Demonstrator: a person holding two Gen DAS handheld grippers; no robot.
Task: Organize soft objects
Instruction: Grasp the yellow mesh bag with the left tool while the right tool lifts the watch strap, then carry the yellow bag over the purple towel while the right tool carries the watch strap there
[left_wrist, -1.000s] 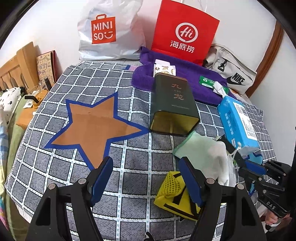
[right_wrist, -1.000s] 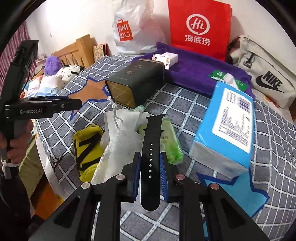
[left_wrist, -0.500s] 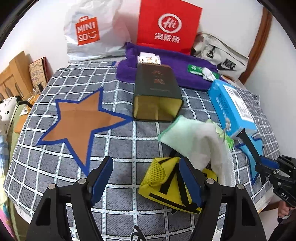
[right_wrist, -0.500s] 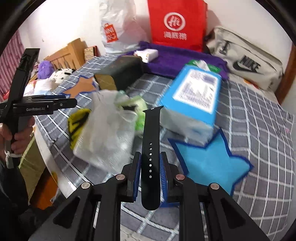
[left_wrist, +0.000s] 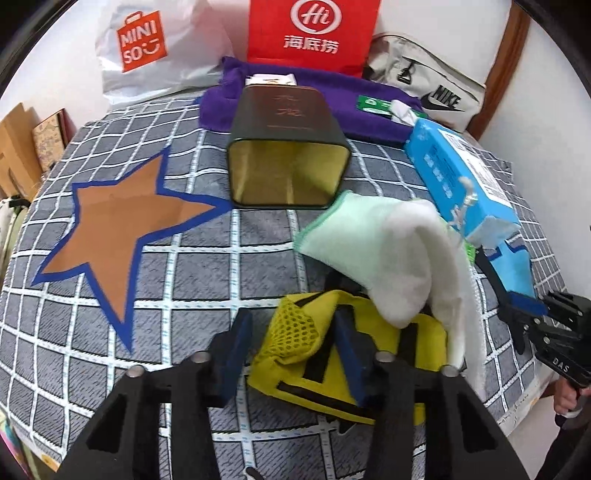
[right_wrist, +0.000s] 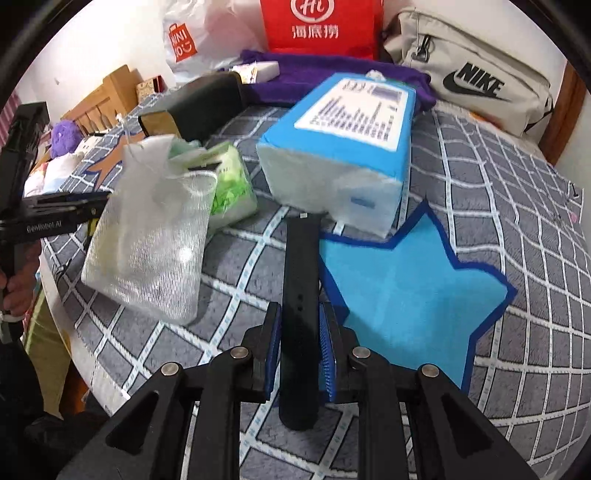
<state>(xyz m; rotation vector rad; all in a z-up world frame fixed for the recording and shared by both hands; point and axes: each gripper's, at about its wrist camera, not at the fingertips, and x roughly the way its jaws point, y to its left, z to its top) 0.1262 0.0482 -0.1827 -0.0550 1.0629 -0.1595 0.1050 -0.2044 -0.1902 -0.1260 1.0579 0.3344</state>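
Yellow mesh pouch (left_wrist: 332, 354) lies near the front edge of the bed (left_wrist: 207, 266), and the left gripper (left_wrist: 291, 347) sits right over it. Its jaws have just been closing, with a corner of the pouch between them, but I cannot tell if the blue pads press it yet. I think the pouch is the next soft thing to pick up.

The right gripper (right_wrist: 300, 350) holds a black watch strap (right_wrist: 301, 295). Its jaws have just been opening a little, and the strap stays between them, tip down near the blue star (right_wrist: 406, 295). Maybe the star marks where it goes.

A bit farther in are a white net bag (right_wrist: 155, 251), a pale green cloth (left_wrist: 369, 243) and a blue tissue pack (right_wrist: 343, 140). A dark tin (left_wrist: 288, 147) lies on its side, open end toward us. Bags lean at the far edge.
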